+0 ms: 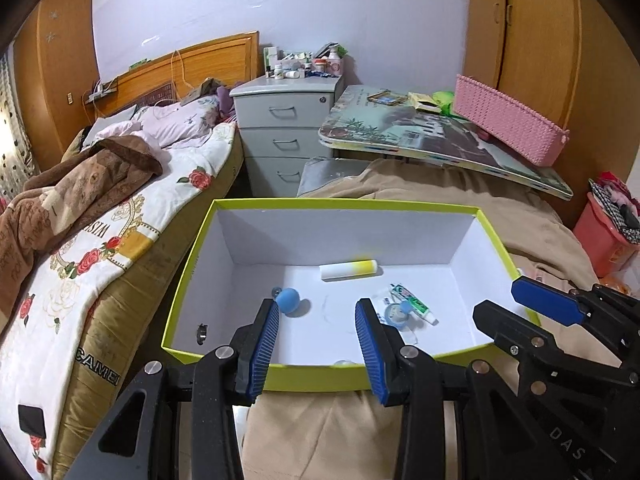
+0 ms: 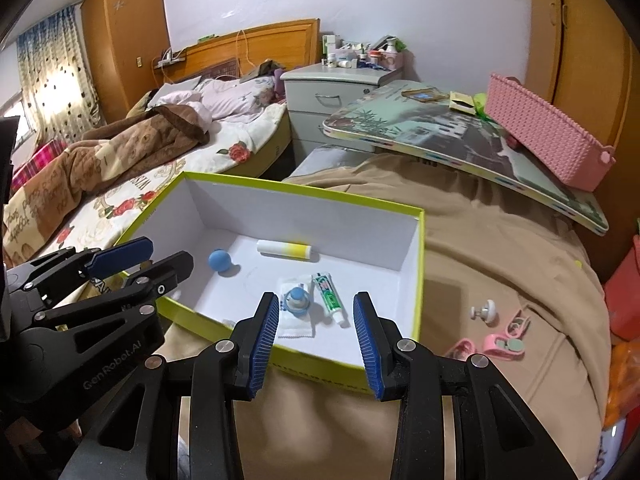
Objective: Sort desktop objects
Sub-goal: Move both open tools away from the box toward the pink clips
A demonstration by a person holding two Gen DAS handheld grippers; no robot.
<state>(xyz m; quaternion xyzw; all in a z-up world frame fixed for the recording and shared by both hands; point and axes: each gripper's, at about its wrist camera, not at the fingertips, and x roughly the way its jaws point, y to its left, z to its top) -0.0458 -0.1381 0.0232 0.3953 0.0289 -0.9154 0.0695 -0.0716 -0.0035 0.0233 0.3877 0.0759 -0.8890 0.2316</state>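
Both our grippers, left and right, hover spread and empty at the box's near rim. Inside lie a ball, tube and toothpaste. Only the right view shows a knob and pink clips on the cloth, right of the box, nearer our right gripper.

left hand-held gripper: black frame | ribbed blue pads | silver screws
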